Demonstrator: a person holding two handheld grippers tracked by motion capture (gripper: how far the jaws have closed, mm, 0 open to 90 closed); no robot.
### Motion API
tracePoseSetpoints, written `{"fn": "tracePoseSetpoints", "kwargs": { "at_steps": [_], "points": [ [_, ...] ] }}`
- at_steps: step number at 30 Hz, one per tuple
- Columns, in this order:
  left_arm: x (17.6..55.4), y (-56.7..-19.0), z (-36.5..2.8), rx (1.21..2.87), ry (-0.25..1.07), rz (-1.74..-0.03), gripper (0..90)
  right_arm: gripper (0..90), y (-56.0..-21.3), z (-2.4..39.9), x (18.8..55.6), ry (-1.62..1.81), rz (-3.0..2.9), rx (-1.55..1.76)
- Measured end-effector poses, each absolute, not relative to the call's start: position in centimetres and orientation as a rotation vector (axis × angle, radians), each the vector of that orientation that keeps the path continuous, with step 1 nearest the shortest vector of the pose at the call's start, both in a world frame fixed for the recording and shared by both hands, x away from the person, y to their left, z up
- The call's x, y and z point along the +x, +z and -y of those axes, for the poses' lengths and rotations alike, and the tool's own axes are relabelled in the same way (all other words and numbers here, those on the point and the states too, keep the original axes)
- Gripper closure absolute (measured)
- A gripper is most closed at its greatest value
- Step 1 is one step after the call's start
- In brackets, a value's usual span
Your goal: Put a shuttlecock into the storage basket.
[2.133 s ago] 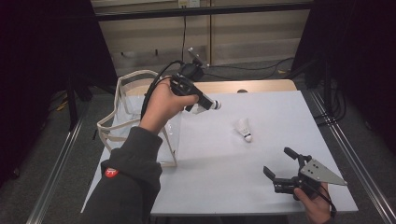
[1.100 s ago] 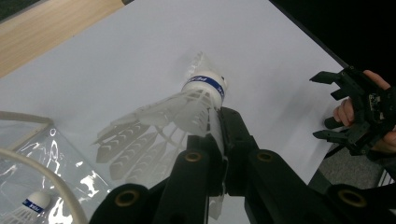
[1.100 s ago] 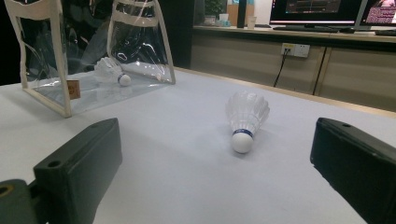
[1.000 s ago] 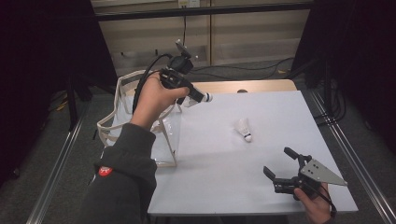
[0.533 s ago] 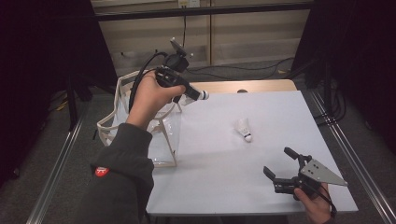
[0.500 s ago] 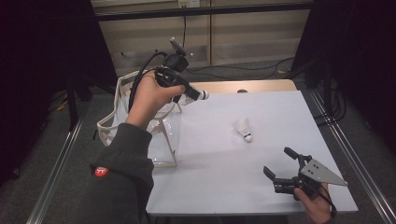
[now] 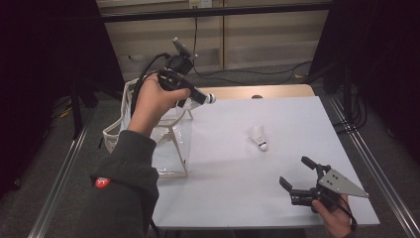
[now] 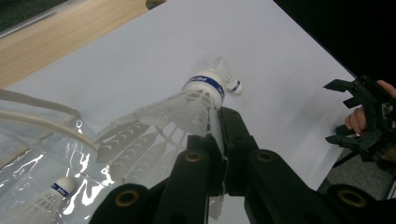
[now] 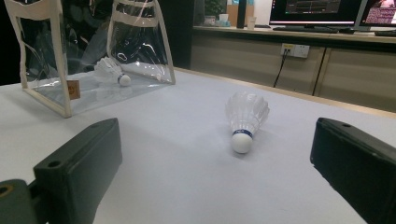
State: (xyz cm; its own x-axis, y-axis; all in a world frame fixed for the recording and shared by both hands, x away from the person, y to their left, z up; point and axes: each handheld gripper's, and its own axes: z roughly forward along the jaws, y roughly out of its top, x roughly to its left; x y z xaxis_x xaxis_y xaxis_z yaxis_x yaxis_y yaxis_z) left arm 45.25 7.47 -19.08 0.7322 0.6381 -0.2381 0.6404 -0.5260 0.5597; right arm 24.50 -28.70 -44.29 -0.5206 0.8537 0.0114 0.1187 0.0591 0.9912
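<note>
Left gripper (image 7: pixel 194 94) clenched on a shuttlecock (image 8: pixel 196 100), raised beside the clear bag (image 7: pixel 171 144). Right gripper (image 7: pixel 299 179) released, spare shuttlecock (image 9: pixel 245 116) straight ahead between its jaws, cork nearest.

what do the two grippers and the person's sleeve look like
Both are black two-jaw tools. The left gripper trails a black cable. The right gripper carries a grey three-cornered plate with small holes. The sleeve is dark grey with a small red round badge.

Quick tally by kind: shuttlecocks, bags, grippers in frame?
Shuttlecocks: 3 — one held in left gripper at, one on table, one in bag
Clear bags: 1
Grippers: 2, counting right gripper
Total: 6
</note>
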Motion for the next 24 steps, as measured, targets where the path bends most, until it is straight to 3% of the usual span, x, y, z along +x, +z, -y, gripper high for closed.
{"fn": "tracePoseSetpoints", "kwargs": {
  "at_steps": [24],
  "points": [
    [45.6, -18.6, -9.4, 2.3, 0.022, -0.997, 89.1, 2.1, -44.3, 28.7, 24.5, 1.516, -1.722, 0.973]
  ]
}}
